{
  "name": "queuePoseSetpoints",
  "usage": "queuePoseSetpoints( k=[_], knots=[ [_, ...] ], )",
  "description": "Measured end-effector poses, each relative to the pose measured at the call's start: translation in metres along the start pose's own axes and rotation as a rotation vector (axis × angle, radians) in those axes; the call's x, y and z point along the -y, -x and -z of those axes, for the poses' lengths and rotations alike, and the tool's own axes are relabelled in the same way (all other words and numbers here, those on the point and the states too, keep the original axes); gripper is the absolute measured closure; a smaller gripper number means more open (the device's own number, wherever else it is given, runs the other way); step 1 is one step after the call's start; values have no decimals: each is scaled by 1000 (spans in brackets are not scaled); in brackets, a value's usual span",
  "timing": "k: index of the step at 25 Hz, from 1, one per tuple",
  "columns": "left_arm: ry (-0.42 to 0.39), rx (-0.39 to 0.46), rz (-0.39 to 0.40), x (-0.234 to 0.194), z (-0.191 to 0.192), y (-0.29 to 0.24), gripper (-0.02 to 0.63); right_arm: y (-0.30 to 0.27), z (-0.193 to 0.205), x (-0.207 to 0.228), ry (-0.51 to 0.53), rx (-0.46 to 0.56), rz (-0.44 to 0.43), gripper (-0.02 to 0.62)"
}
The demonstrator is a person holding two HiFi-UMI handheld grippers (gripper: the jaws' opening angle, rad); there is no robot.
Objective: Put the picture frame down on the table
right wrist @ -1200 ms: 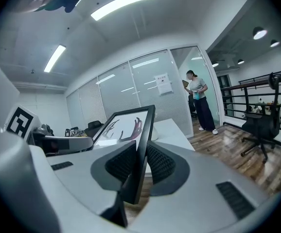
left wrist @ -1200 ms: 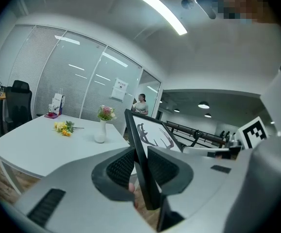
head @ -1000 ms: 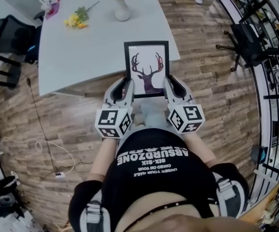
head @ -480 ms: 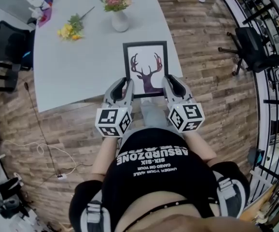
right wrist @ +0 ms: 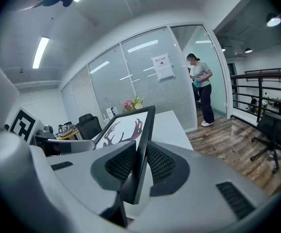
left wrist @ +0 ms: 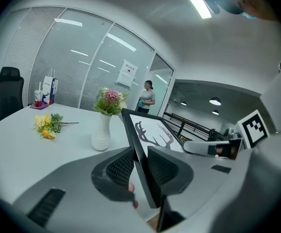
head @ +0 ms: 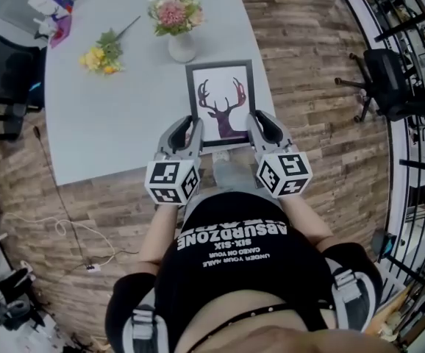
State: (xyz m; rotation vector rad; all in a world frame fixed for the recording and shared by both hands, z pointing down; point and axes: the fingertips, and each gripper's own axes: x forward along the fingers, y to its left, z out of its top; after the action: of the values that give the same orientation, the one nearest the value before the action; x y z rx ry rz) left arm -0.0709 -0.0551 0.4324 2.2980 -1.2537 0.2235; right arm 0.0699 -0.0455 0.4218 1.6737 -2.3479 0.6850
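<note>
We see the whole scene lower in the head view than a second ago: the white vase of pink flowers and the loose yellow bunch are fully in sight at the upper left, and the picture frame now lies further in over the grey table.

The black frame, with its antlered deer print facing up, sits at the centre of the frame, over the table's near right part, its far edge just below the vase. It is tilted. We cannot tell whether its near edge touches the tabletop.

The left gripper has its jaws closed on the frame's left edge, pads pressed to both faces. The right gripper clamps the right edge the same way.
</note>
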Motion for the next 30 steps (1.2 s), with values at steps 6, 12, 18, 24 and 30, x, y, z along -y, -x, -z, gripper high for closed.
queuePoseSetpoints(
  k=[6,12,18,24,30],
  knots=[
    [8,-35,-8,-10,-1,-29,508,-26,0,18,-7,-42,3,512],
    [21,-68,-9,-16,4,-51,508,-44,1,33,-10,-70,4,512],
    [24,-88,-14,-19,9,-64,508,-54,8,44,-21,-90,5,512],
    [38,-98,-23,-19,18,-72,508,-60,14,52,-20,-105,-3,512],
    [51,-113,-41,-24,29,-76,508,-64,25,54,-13,-126,-21,511]
  ],
)
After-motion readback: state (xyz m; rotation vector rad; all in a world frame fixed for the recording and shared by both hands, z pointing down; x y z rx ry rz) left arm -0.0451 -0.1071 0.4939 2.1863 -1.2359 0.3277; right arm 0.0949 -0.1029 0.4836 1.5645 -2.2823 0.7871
